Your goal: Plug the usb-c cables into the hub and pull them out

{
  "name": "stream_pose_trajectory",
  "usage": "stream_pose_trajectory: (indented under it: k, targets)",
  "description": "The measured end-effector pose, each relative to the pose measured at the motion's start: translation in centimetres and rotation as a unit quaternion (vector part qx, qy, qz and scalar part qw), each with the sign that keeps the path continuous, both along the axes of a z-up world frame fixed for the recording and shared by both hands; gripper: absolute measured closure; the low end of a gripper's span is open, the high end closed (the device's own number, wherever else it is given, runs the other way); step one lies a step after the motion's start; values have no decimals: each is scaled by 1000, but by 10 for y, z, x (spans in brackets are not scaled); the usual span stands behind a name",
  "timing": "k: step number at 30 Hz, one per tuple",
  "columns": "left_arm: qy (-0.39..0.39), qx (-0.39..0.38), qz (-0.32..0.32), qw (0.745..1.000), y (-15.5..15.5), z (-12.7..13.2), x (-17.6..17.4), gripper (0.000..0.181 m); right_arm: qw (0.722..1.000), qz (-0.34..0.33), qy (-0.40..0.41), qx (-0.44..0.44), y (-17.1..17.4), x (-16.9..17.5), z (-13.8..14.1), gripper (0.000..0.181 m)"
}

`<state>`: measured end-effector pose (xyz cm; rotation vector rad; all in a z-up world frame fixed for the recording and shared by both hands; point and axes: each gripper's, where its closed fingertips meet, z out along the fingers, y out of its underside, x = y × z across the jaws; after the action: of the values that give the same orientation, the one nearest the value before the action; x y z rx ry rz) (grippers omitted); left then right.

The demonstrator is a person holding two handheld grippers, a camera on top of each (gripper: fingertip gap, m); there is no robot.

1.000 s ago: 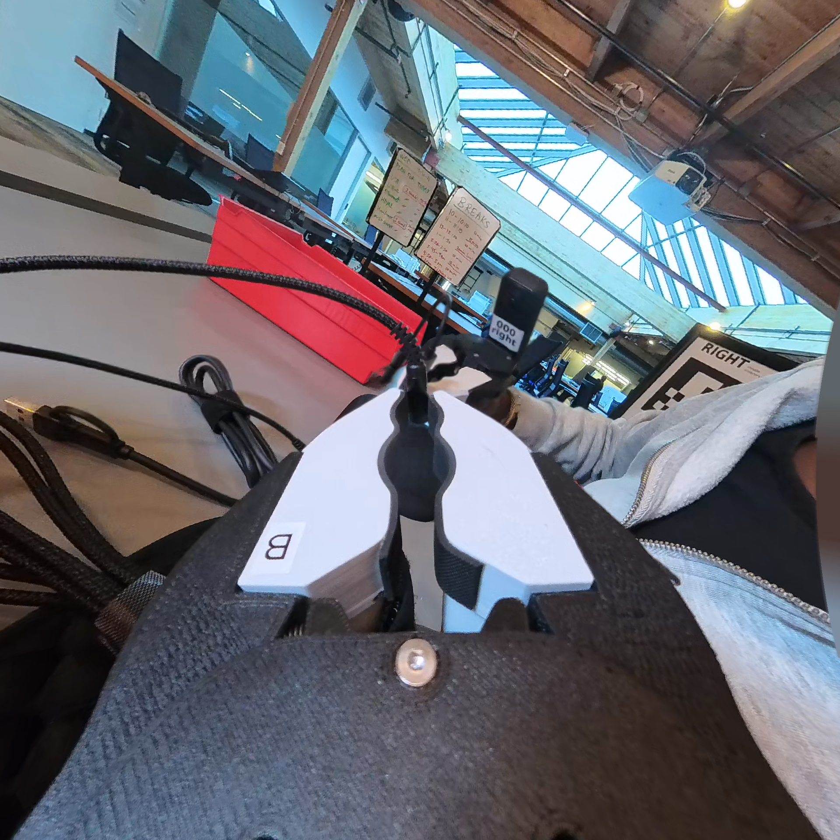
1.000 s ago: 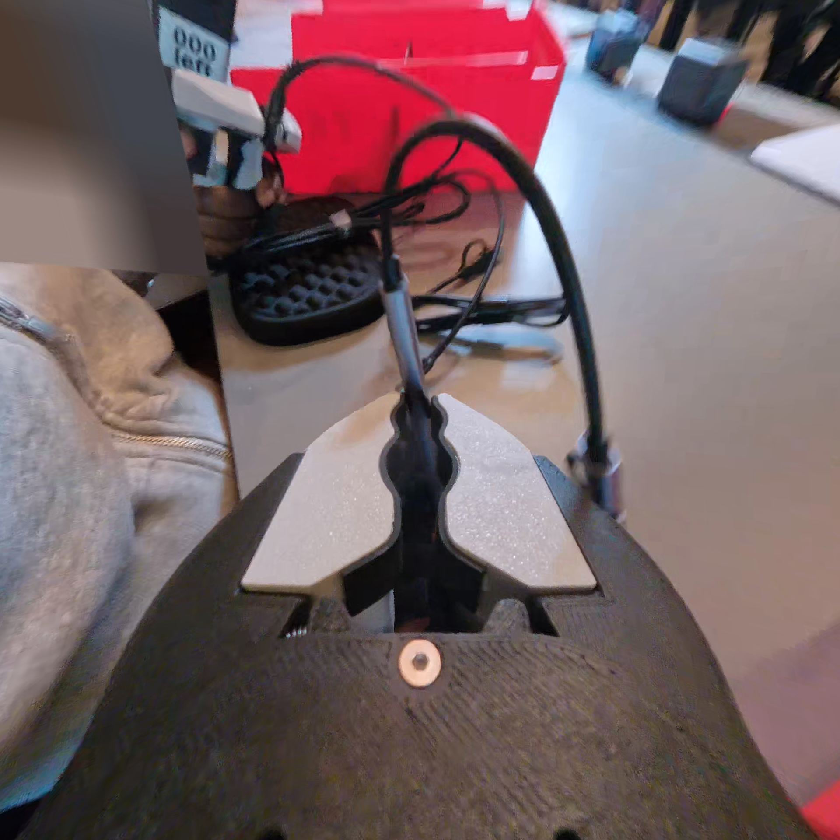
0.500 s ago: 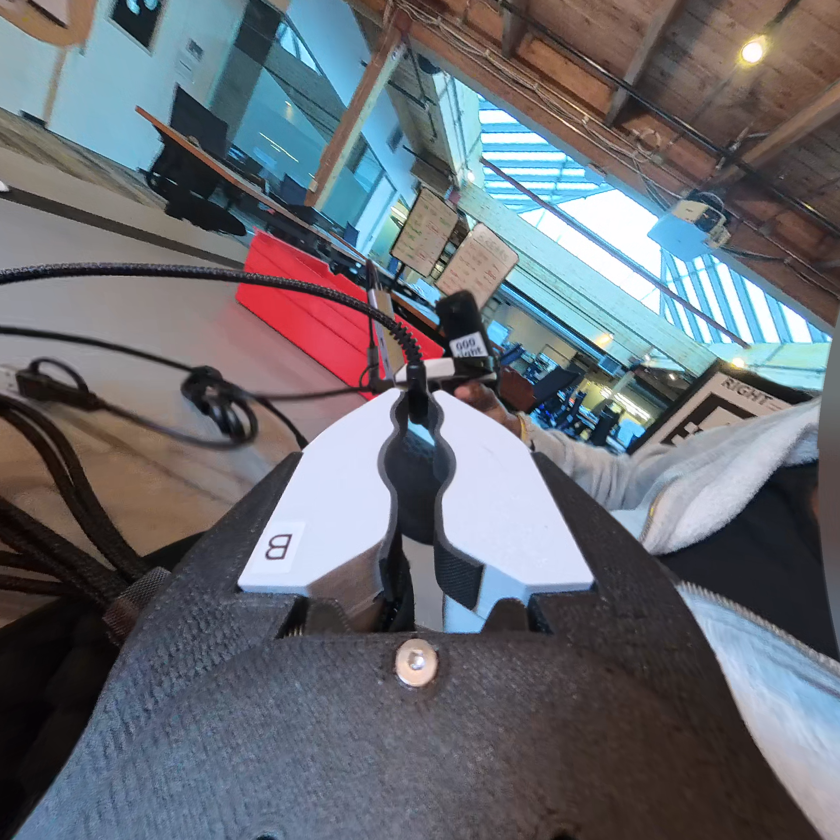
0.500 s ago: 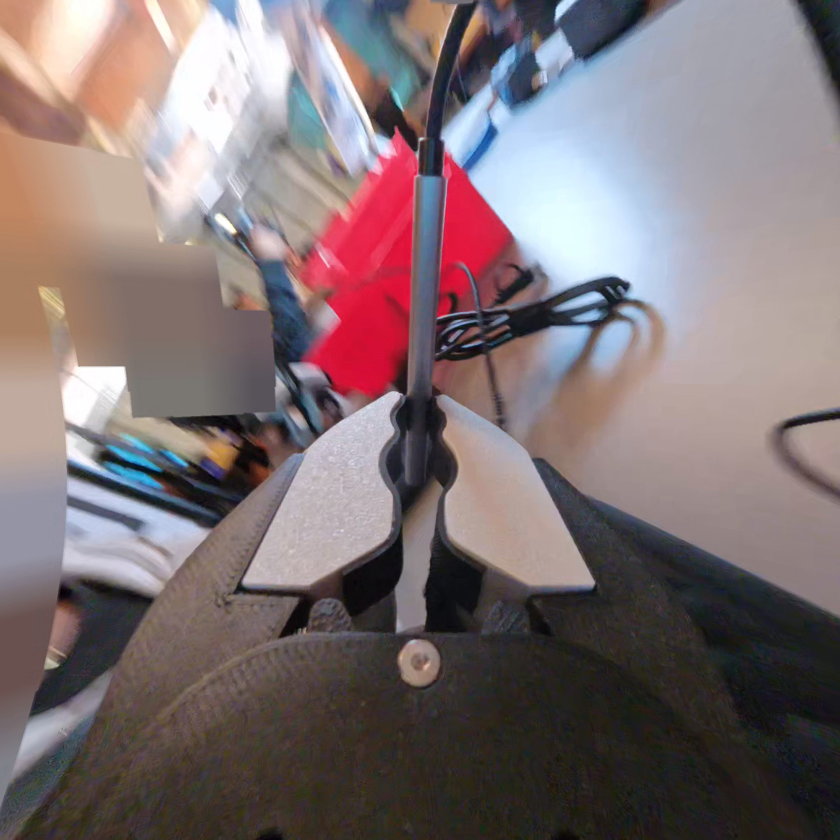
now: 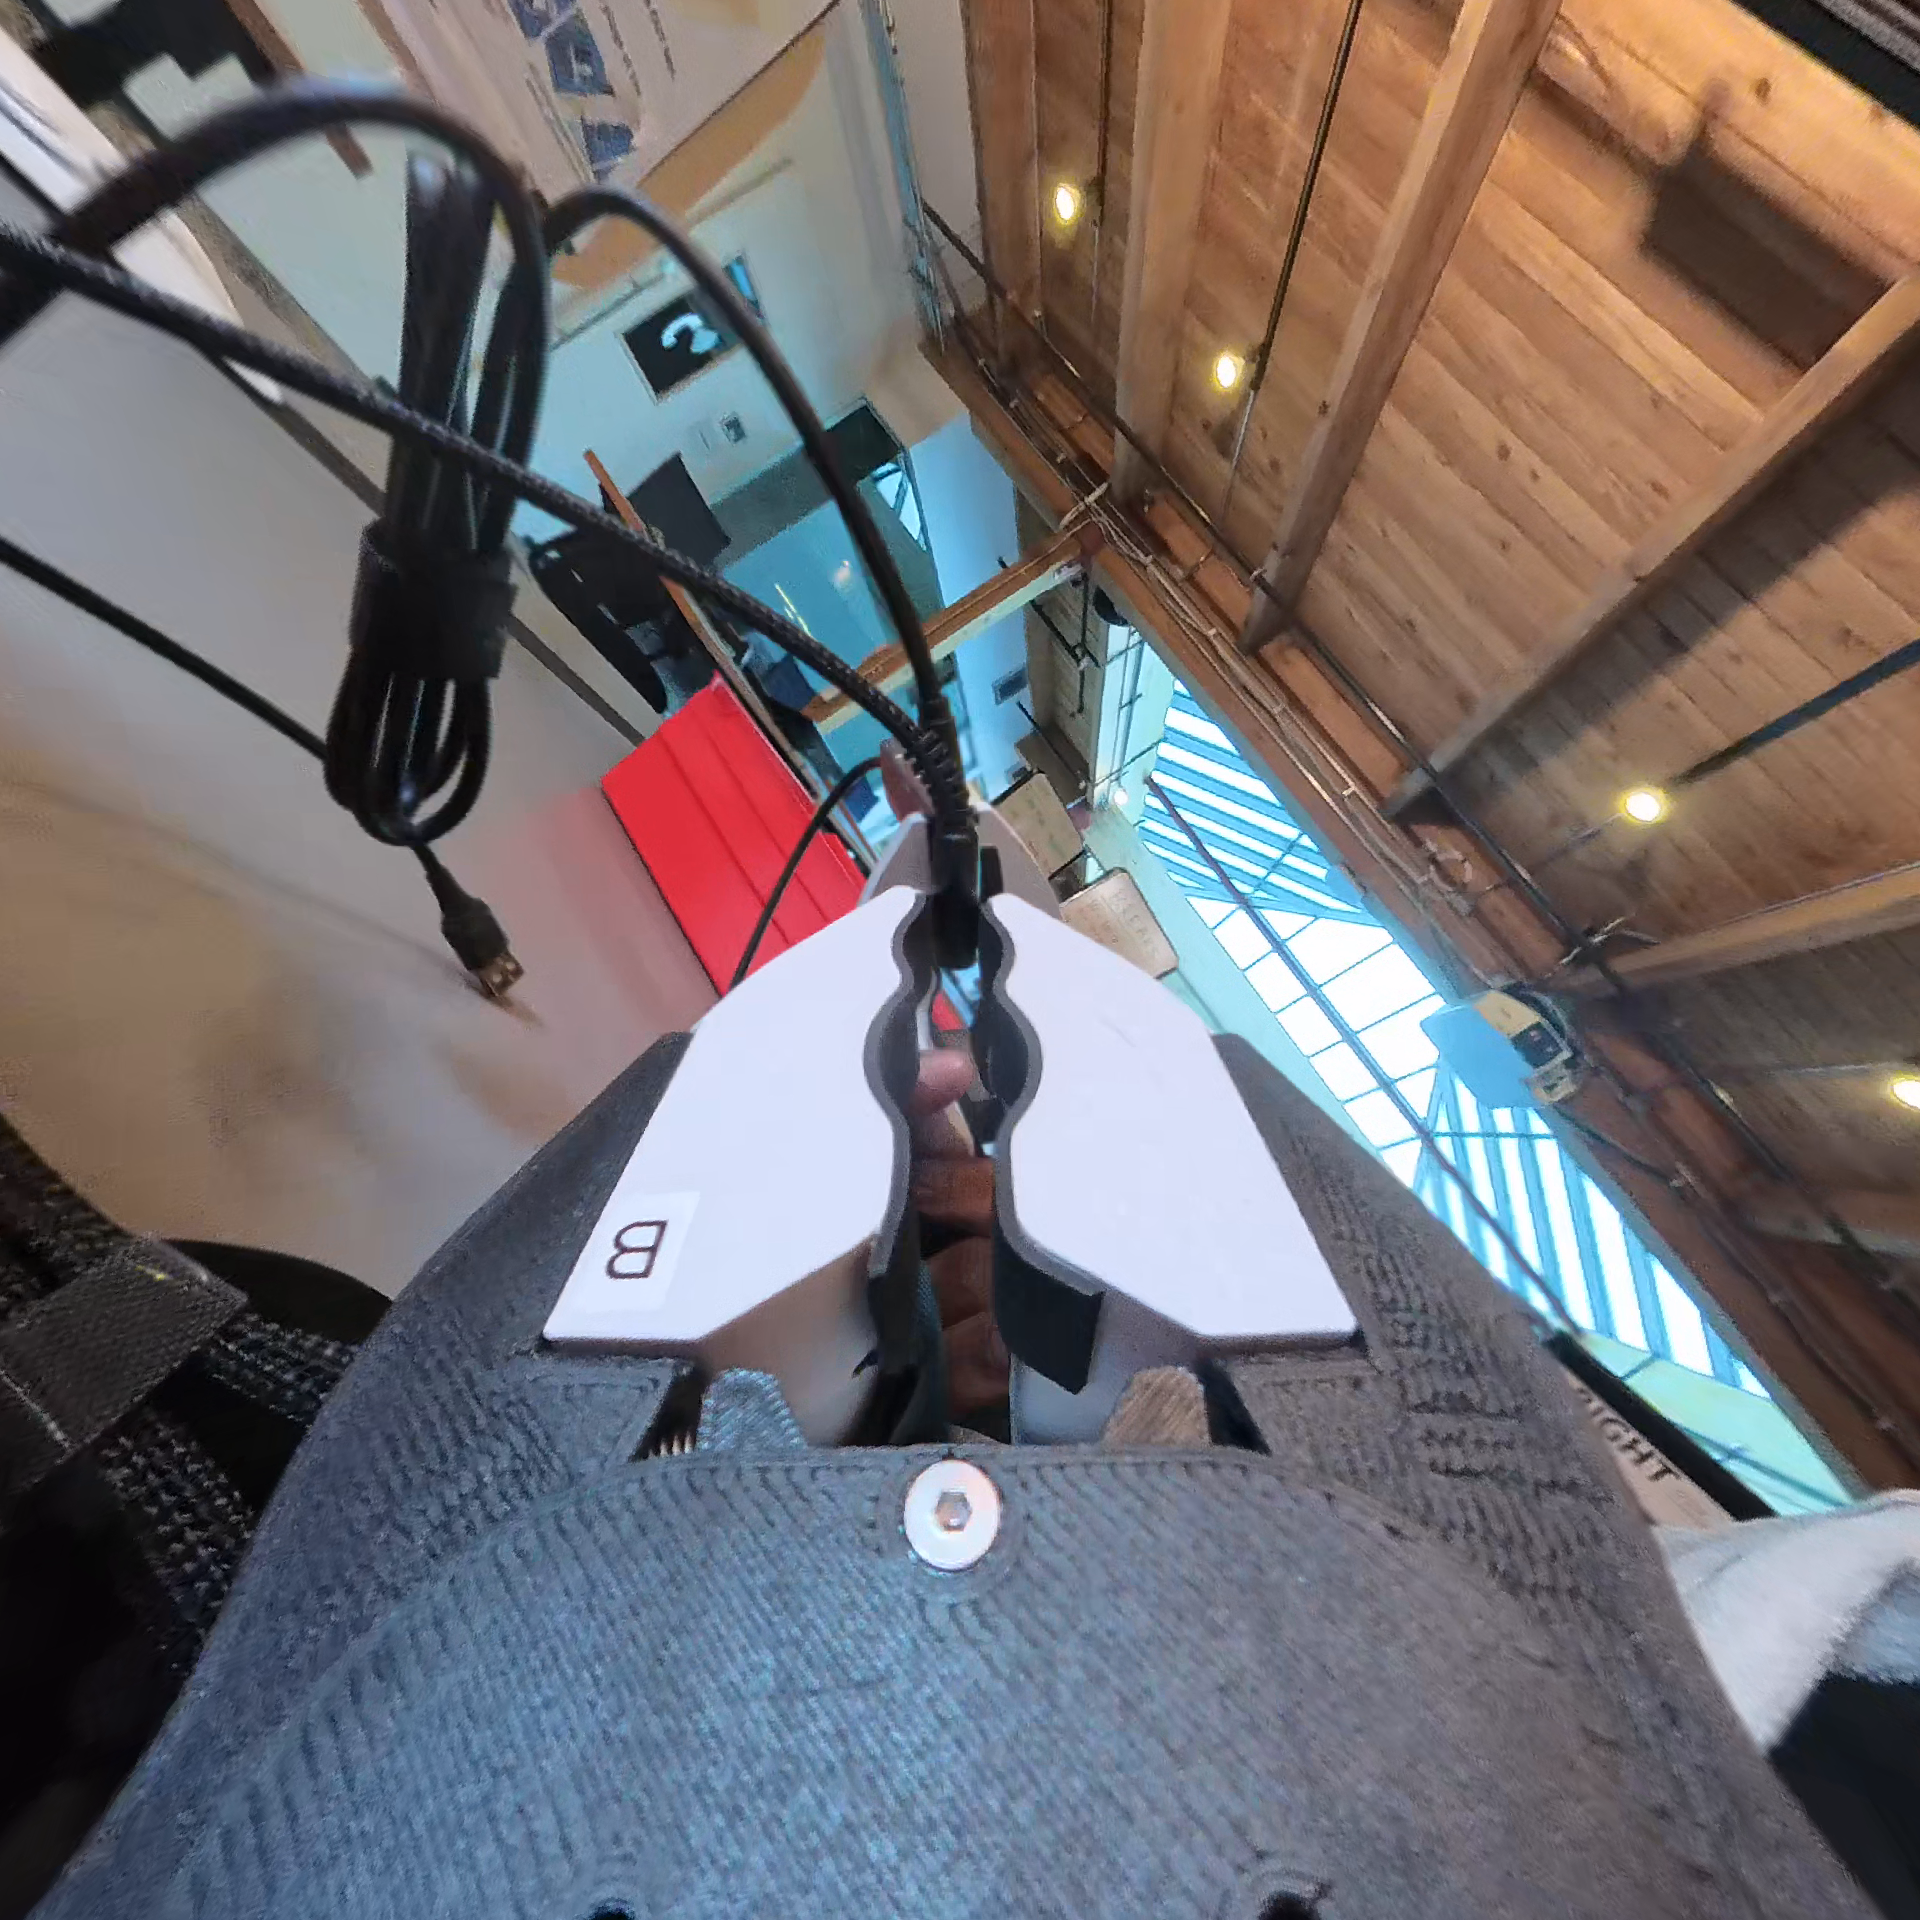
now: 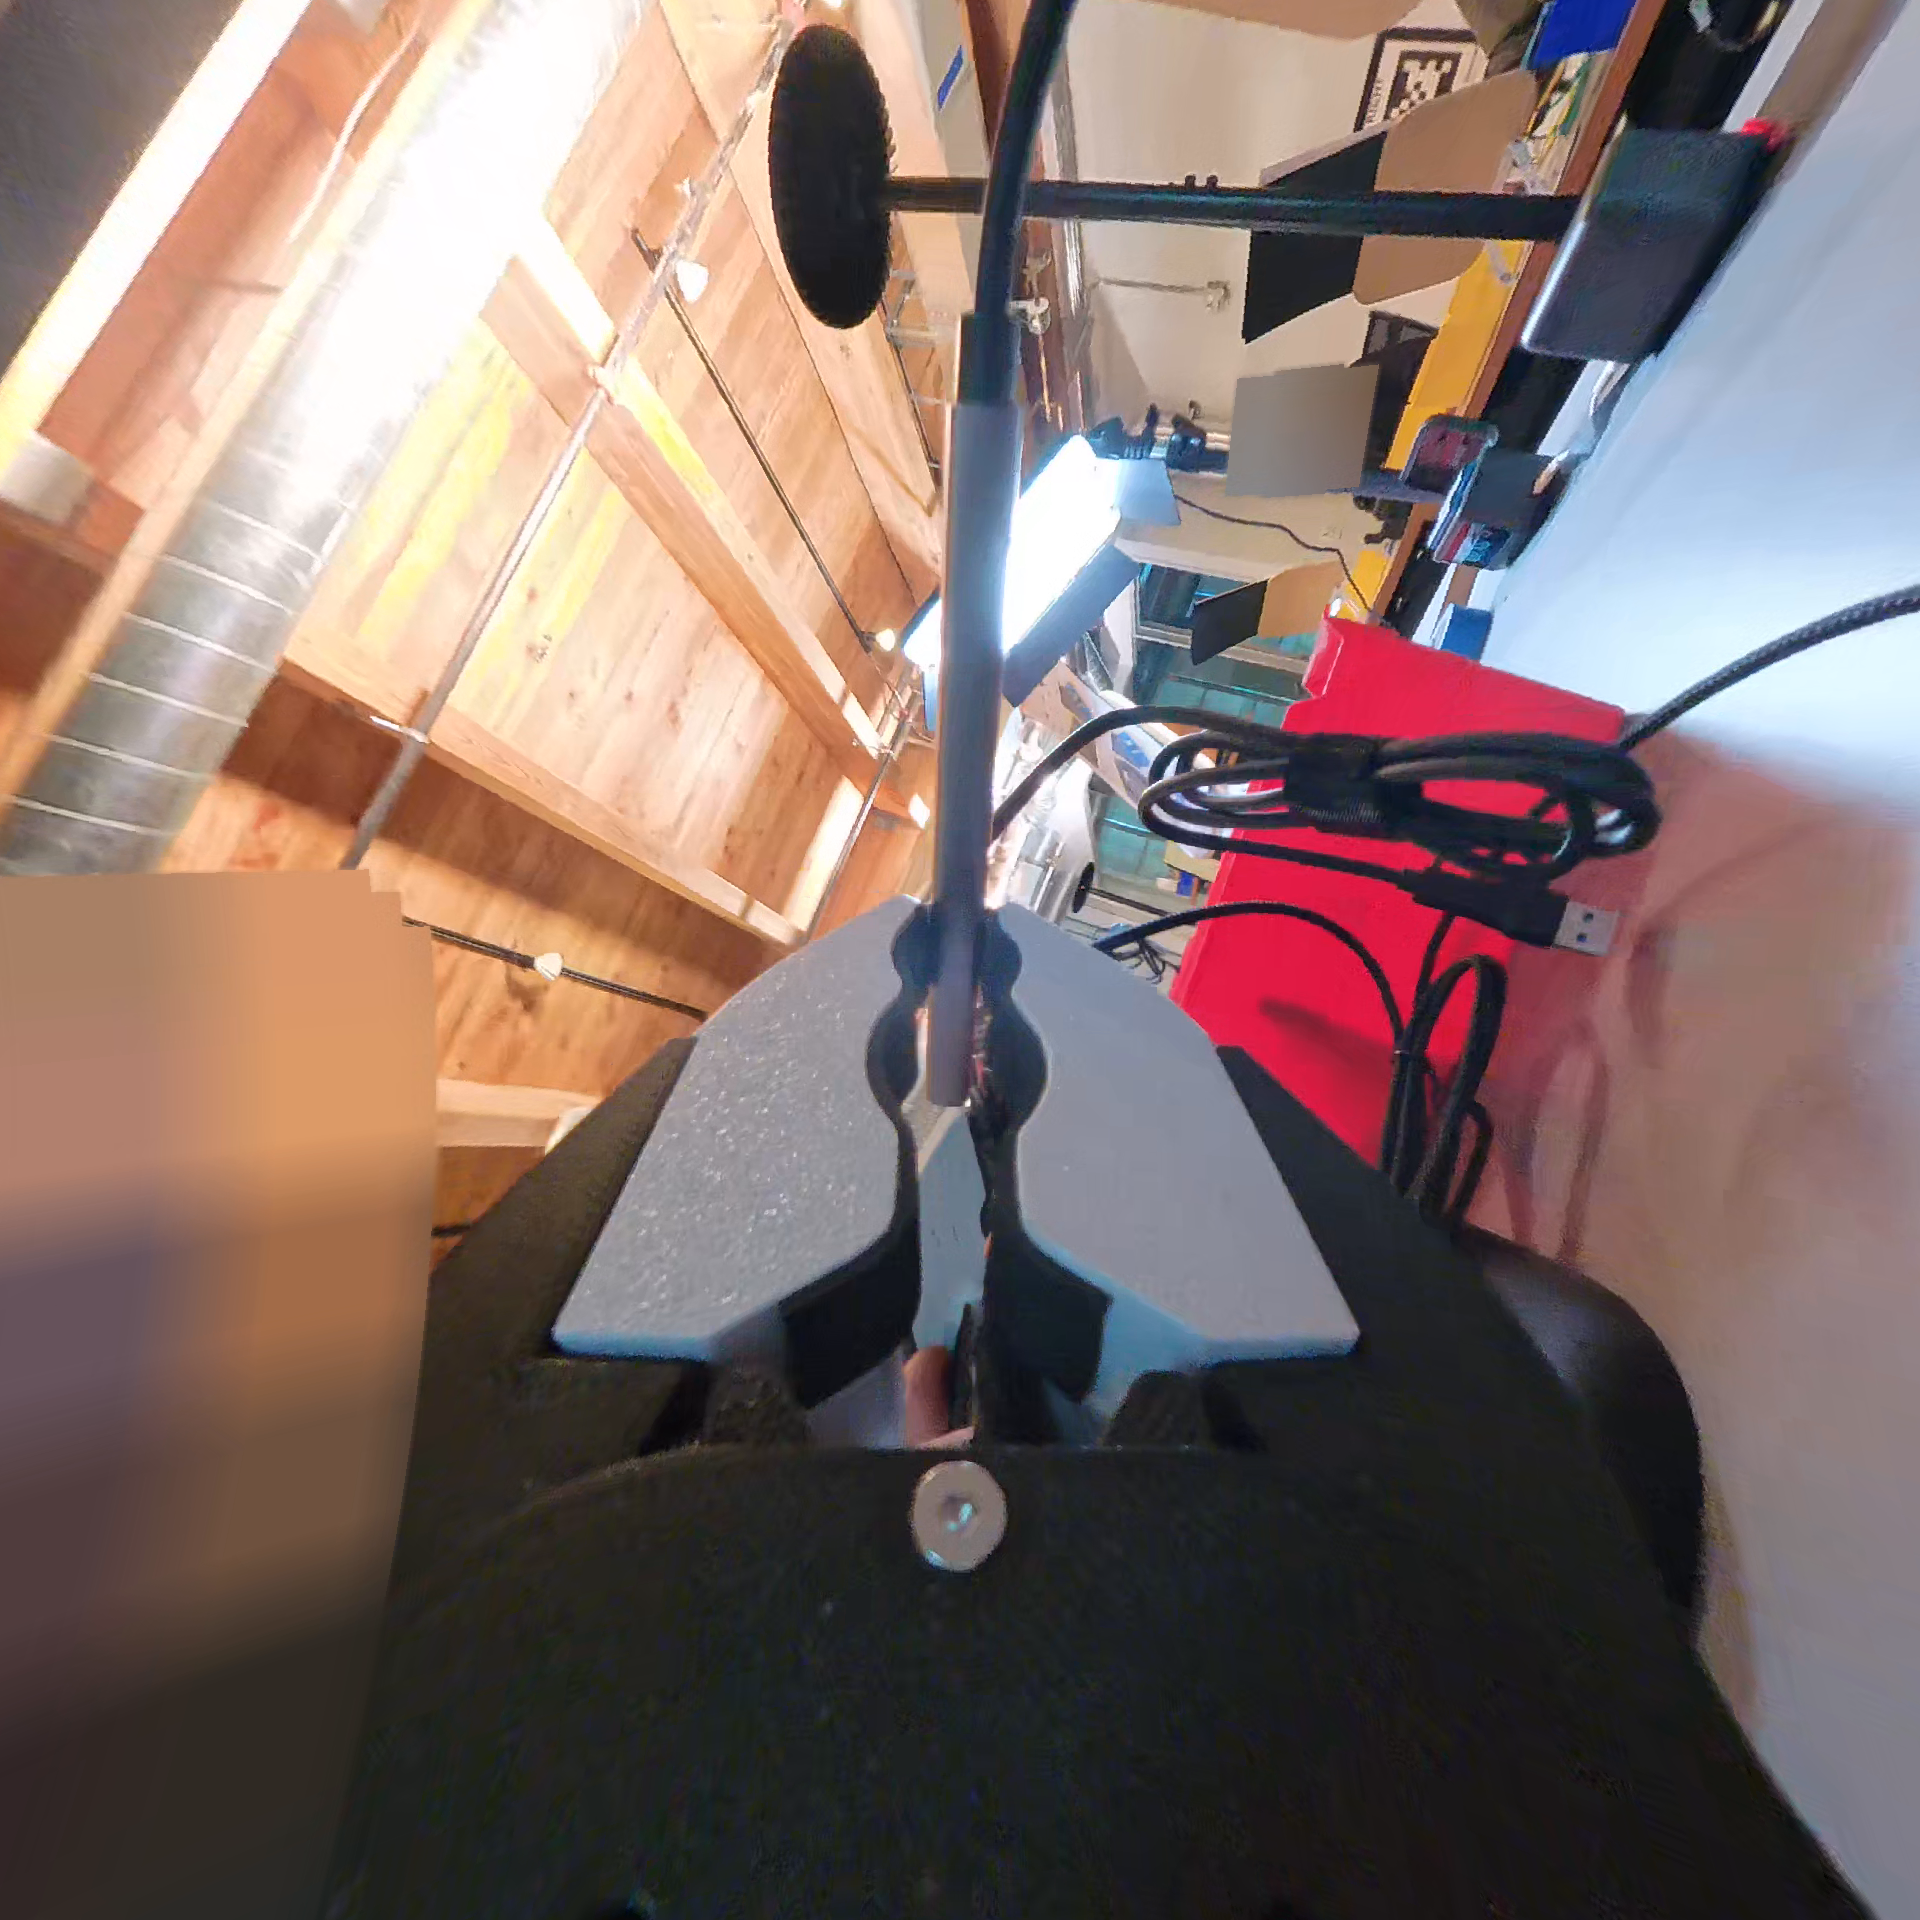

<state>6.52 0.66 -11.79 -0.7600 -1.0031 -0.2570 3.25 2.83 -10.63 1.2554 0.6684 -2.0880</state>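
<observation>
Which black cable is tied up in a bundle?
The thin smooth cable, strapped in loops with its plug dangling; the braided cable runs loose to the left gripper.

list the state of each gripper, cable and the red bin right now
left gripper: shut on black braided cable's plug
black braided cable: lifted, arcs away left
right gripper: shut on grey hub
grey hub: held on end, black lead on top
bundled black cable: tied, dangling, plug free
red bin: untouched behind

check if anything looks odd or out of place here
Yes: both tools are tipped toward the ceiling, not the table. A bundled black cable dangles in mid-air by the red bin, its plug hanging loose.
</observation>
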Motion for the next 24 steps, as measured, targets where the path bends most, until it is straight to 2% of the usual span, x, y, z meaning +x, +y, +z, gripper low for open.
stream_pose_trajectory:
  k: [5, 8, 11, 24]
  targets:
    - [-15, 23, -10, 1000, 4, -6, -1, 173, 998, -35, 32, 31, 2, 0, -3, 173]
    - [-30, 85, 2, 996, 0, 0, -4, 173, 995, -81, 52, 6, 9, -2, 1, 173]
    - [-44, 102, -4, 994, 7, -2, -5, 173, 992, -107, 72, 9, 11, -4, 2, 172]
    - [-50, 109, -4, 993, 11, -6, -7, 172, 988, -113, 98, 37, 9, -2, 0, 173]
